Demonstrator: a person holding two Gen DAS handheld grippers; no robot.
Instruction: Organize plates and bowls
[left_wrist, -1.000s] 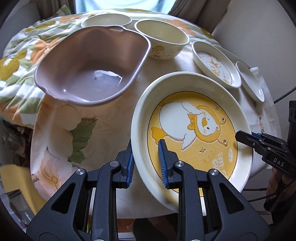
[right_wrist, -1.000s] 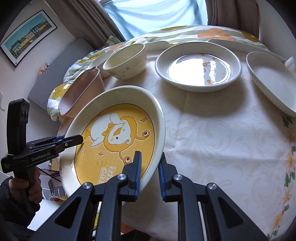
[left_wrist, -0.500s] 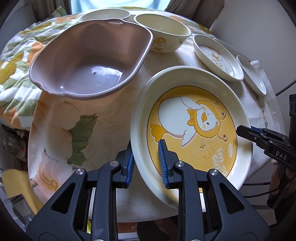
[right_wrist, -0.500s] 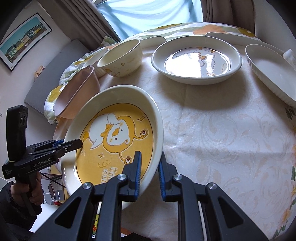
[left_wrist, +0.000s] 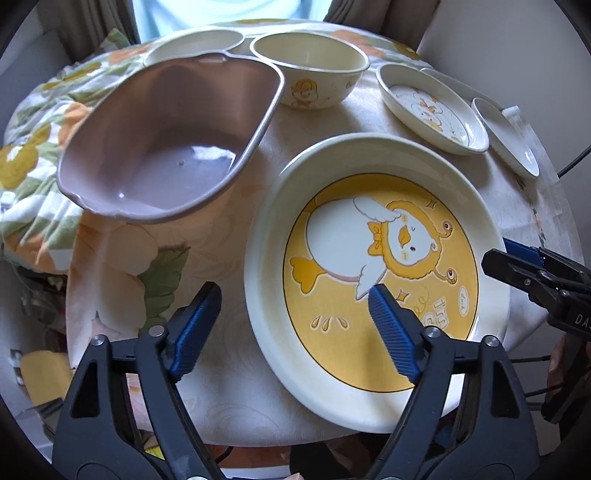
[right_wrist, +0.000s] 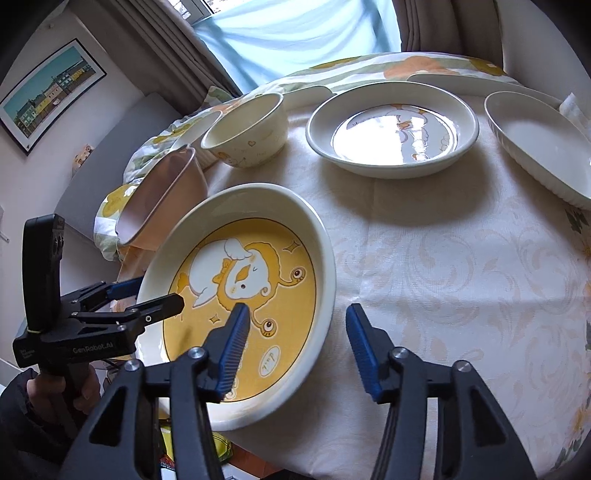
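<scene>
1. Now the large plate (left_wrist: 376, 258) lies flat on the bench (right_wrist: 443, 266), at its near edge; it is cream-rimmed, round and fairly deep, with a yellow centre that bears a white duck in a yellow hood and small lettering.
2. The left tool (left_wrist: 291, 325) has just been opening; its blue pads stand apart on either side of the plate's near rim, neither pressing on it.
3. The right tool (right_wrist: 295, 347) has likewise just been opening; its jaws straddle the rim on the opposite side, clear of it.
4. Beyond the plate stand a mauve plastic basin (left_wrist: 166, 144), a cream bowl (left_wrist: 310, 70) with a cartoon print, a smaller duck plate (right_wrist: 391, 129) and a white ribbed dish (right_wrist: 539, 144).
</scene>
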